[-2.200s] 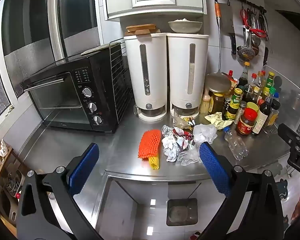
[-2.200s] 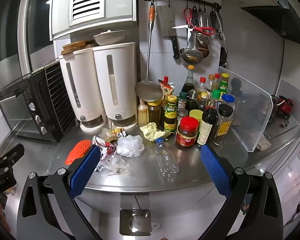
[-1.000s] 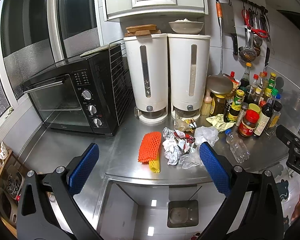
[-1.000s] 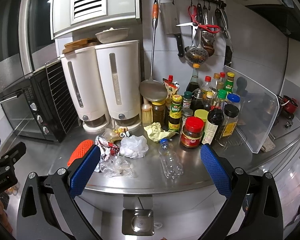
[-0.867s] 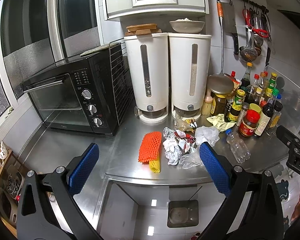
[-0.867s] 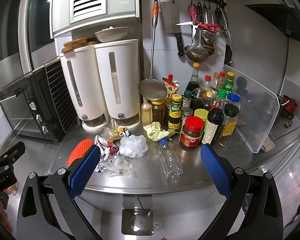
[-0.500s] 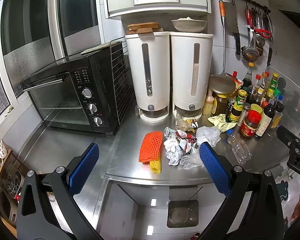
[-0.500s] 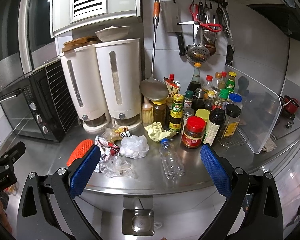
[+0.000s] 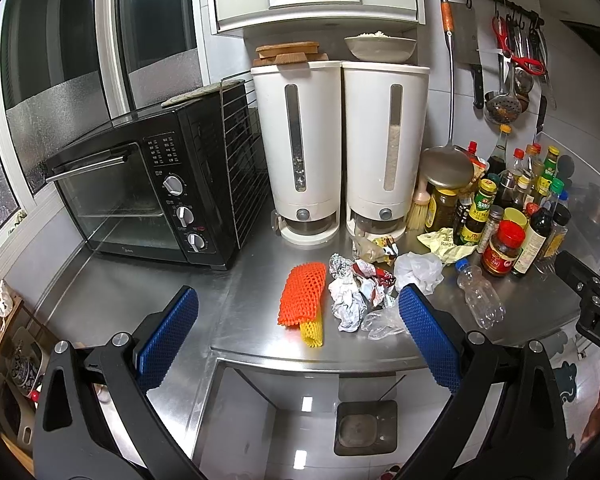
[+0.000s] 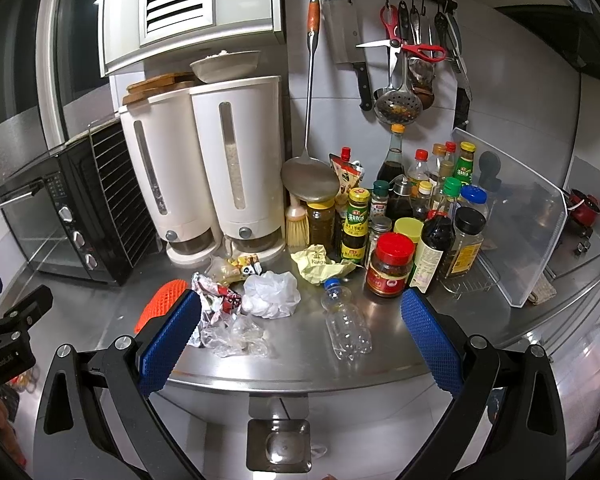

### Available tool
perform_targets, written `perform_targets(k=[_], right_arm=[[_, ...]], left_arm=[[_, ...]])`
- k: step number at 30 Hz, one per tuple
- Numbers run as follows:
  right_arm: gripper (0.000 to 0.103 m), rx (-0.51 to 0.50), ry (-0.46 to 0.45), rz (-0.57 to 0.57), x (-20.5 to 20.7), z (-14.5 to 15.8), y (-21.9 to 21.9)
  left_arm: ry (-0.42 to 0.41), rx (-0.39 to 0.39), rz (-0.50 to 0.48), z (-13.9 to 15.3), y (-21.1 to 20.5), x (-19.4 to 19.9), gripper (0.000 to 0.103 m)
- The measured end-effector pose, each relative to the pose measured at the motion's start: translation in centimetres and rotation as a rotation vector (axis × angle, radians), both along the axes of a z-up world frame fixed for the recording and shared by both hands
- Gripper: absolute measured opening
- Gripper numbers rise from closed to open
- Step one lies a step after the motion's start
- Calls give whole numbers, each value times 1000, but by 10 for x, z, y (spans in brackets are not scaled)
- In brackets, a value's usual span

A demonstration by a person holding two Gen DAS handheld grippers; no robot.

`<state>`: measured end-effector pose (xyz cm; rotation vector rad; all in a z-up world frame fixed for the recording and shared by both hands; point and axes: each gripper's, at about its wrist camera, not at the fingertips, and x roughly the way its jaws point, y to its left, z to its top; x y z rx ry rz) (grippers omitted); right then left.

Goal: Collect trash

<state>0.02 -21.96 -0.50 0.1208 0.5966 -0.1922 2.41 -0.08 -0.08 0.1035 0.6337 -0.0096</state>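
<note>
Standing side by side, two dispensers (image 9: pixel 385 148) hold grain.

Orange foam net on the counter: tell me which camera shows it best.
The left wrist view. There the orange foam net lies whole and unobstructed, with a yellow net poking out beneath it. In the right wrist view only part of it shows, cut off behind one of the right gripper's blue fingers.

Bright, sharp fisheye views, bowed dark edges, glare on steel counter (image 9: pixel 256 312).
</note>
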Motion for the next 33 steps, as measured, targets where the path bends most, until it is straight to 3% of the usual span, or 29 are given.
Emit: perform_targets(k=[8, 16, 21, 28, 33], right_arm=[[100, 53, -6, 38, 15, 0, -5], [100, 113, 55, 38, 47, -15, -18], [100, 182, 100, 48, 68, -34, -29], [100, 197, 150, 38, 95, -56, -43], [95, 215, 193, 115, 116, -78, -36]], left_arm=[[6, -6, 11, 1, 5, 3, 95], [36, 6, 5, -11, 5, 30, 95], [70, 19, -12, -26, 8, 54, 95], [143, -21, -38, -55, 9, 90, 93], [194, -17, -32, -80, 12, 113, 87]])
